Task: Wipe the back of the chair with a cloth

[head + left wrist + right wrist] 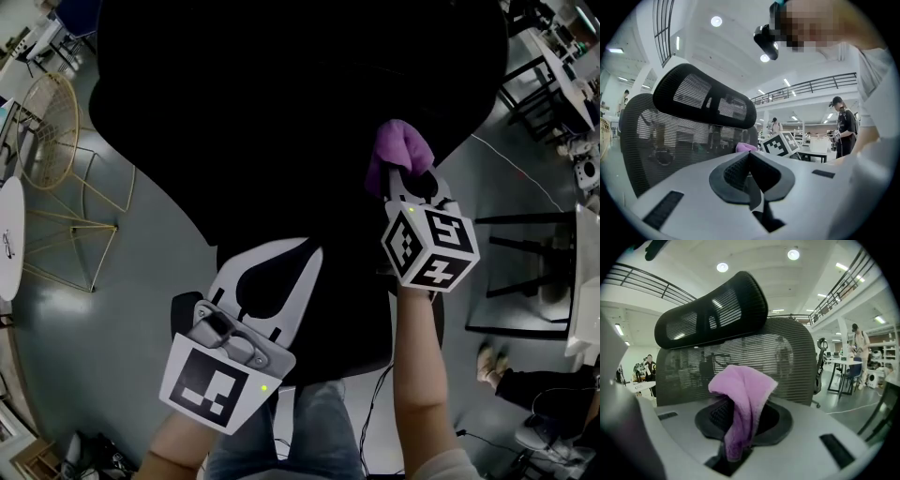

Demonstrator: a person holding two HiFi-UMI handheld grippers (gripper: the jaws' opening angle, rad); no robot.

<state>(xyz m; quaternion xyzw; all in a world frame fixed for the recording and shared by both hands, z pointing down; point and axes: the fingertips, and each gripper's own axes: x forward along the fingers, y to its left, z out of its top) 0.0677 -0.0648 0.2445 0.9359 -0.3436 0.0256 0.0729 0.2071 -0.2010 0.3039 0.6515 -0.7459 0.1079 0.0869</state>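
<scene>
Nearest you, your left gripper (277, 265) hangs low by your legs. Its jaws are pressed together with nothing between them, and its marker cube (211, 380) faces up at you. Your right gripper (410, 180) sits higher and further forward, and its own marker cube (429, 244) is just above your forearm. Its jaws are clamped on the purple cloth (398, 150). In the right gripper view the cloth (743, 394) bunches up above the pads and a tail of it droops down into the slot between them.

Just beyond the cloth stands the black mesh office chair (281, 112). The cloth is at the right side of the backrest (787, 362), below the curved headrest (712, 315). Whether the cloth actually touches the mesh can't be told from these views.

Further off, a gold wire chair (56, 141) stands on the grey floor to your left. Black-framed tables (525, 272) stand to your right, and a person in dark clothes (843, 126) is standing beside a table in the hall behind.
</scene>
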